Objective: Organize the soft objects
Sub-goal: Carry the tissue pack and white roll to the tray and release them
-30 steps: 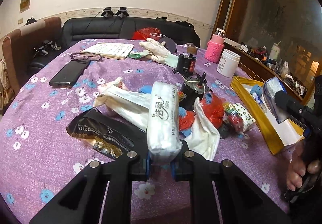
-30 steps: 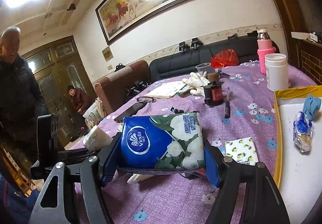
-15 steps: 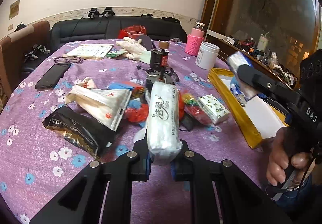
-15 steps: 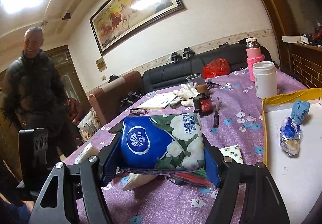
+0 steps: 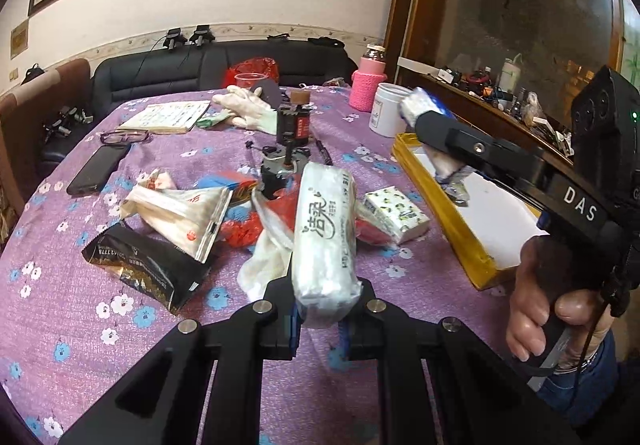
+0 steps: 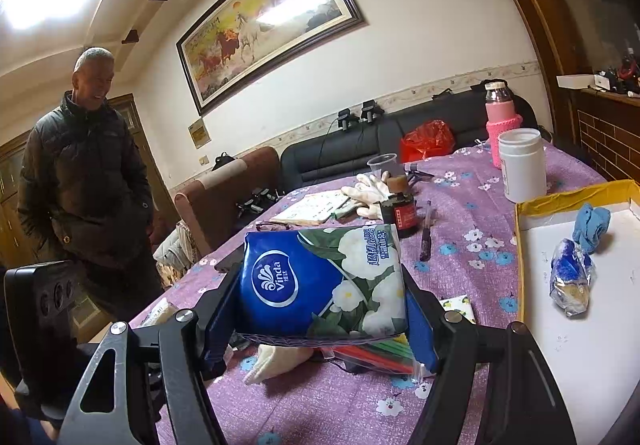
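We hold white tissue pack (image 5: 326,233) in left hand-held gripper (image 5: 320,319), clamped at near end, rest cantilevered above purple surface (image 5: 60,285). Right hand-held gripper (image 6: 320,325) clasps blue Vinda tissue pack (image 6: 320,281) across its width, raised over surface, beside yellow-rimmed tray (image 6: 520,245). We judge both packs light, squashy, film-wrapped, so slippery; end grip lets white one droop. Mid-body hold safer. Tray already holds blue cloth (image 6: 592,221) and small wrapped bundle (image 6: 570,281); likely drop spot.
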Motion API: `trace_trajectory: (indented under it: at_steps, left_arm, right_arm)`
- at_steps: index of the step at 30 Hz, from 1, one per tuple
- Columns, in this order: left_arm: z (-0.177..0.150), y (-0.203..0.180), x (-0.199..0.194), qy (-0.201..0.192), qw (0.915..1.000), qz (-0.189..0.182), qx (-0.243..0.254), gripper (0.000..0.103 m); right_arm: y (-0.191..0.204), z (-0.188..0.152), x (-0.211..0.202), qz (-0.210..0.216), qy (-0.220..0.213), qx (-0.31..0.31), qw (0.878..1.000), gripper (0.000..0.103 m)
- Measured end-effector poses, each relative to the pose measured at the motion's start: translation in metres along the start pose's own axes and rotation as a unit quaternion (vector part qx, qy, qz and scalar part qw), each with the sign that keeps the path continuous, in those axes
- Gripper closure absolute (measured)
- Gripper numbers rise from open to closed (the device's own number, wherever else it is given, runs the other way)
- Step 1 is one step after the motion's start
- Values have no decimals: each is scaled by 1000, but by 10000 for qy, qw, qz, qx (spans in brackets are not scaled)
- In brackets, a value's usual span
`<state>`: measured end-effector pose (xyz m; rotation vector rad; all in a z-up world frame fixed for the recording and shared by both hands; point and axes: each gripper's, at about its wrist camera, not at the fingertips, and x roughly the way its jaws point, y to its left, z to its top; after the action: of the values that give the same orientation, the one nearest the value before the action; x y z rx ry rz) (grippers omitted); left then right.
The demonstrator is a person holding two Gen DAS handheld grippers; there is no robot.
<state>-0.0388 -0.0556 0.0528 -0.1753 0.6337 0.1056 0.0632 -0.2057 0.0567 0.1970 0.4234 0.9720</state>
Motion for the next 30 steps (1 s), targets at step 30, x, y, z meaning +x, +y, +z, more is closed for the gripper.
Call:
trace_trajectory:
  at_steps: [30]
  left_arm:
    - [40, -87, 13, 21, 9977, -338, 580, 89]
  right_arm:
    - [-113, 72, -27, -1481, -217, 858, 9850, 27]
